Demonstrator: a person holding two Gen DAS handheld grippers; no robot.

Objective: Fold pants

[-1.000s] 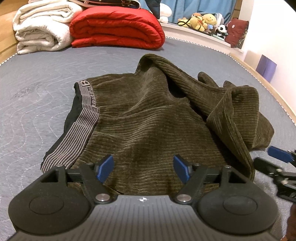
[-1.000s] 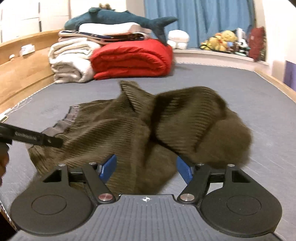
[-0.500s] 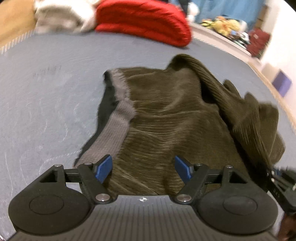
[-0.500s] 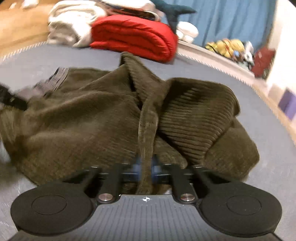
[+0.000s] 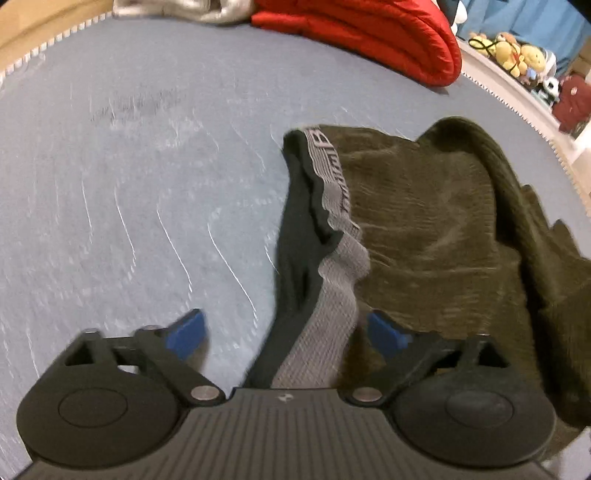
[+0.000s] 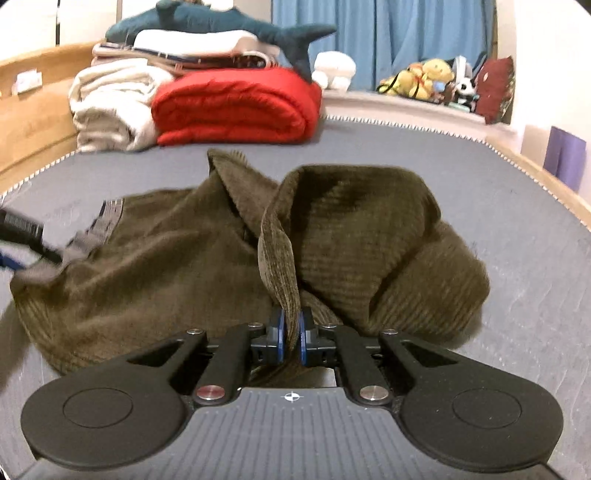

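Olive corduroy pants lie crumpled on a grey quilted bed. Their grey elastic waistband runs down between the blue pads of my left gripper, which is open and straddles the band's near end. In the right wrist view the pants are bunched, with one leg folded into a hump. My right gripper is shut on a raised fold edge of the pants. The left gripper shows at the far left by the waistband.
A red rolled duvet, cream blankets and a plush shark are stacked at the bed's far end. Plush toys line the ledge at back right. A wooden bed frame runs along the left. Grey mattress lies left of the pants.
My right gripper closed on a fold edge of the pants and is lifting it. My left gripper moved left from the pants' body to the waistband's near end, still open.
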